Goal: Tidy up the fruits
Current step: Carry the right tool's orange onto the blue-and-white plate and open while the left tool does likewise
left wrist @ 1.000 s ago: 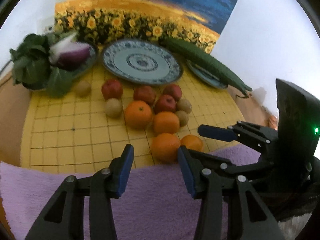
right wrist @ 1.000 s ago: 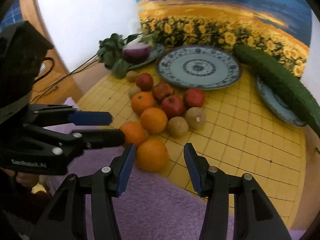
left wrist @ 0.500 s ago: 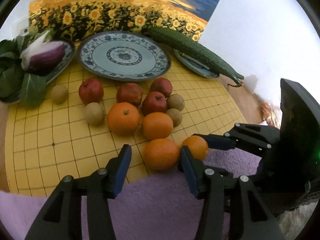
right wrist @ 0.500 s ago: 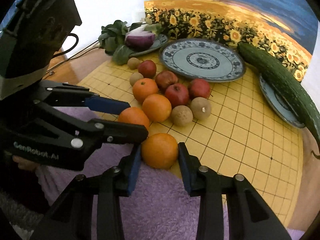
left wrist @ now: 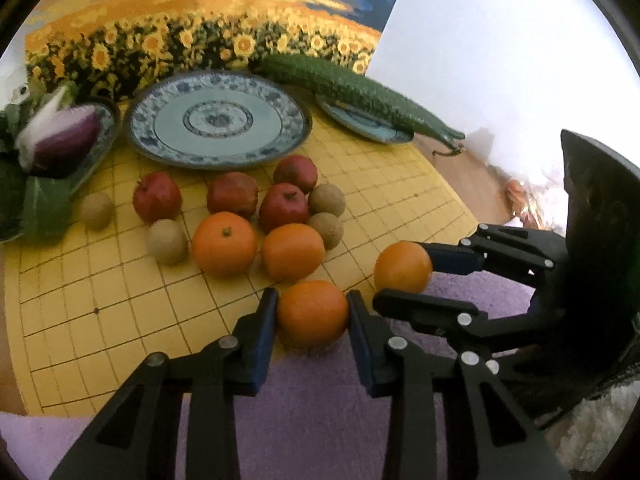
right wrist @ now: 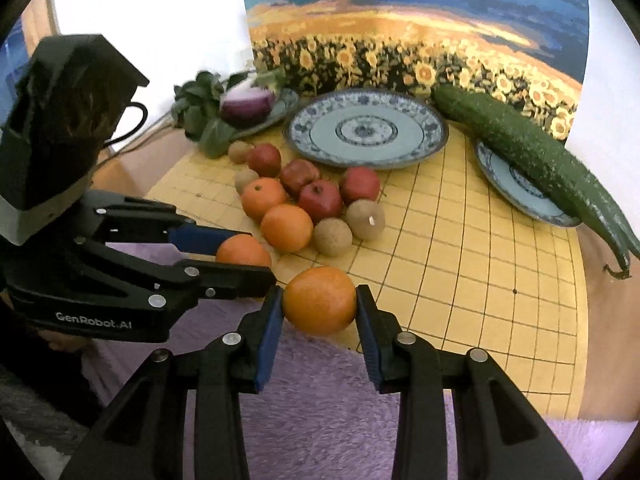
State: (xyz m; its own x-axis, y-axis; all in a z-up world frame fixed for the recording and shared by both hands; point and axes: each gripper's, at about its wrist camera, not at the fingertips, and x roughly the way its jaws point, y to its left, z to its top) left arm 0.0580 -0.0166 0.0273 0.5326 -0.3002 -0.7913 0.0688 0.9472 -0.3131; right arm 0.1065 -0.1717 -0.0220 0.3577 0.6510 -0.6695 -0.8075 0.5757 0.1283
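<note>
1. Oranges sit in both grippers at the near edge of the yellow grid mat (left wrist: 100, 300).
2. Left gripper (left wrist: 313, 322): its jaws are closing, with the pads on either side of an orange (left wrist: 312, 314) that rests where the mat meets the purple towel (left wrist: 320, 420).
3. Right gripper (right wrist: 319, 312): jaws clamped on a second orange (right wrist: 319, 300), pads pressing both its sides, just beside the left gripper's fingers.
4. Two more oranges, red apples (left wrist: 283, 206) and brown fruits lie clustered before the blue-patterned plate (left wrist: 218, 120).
</note>
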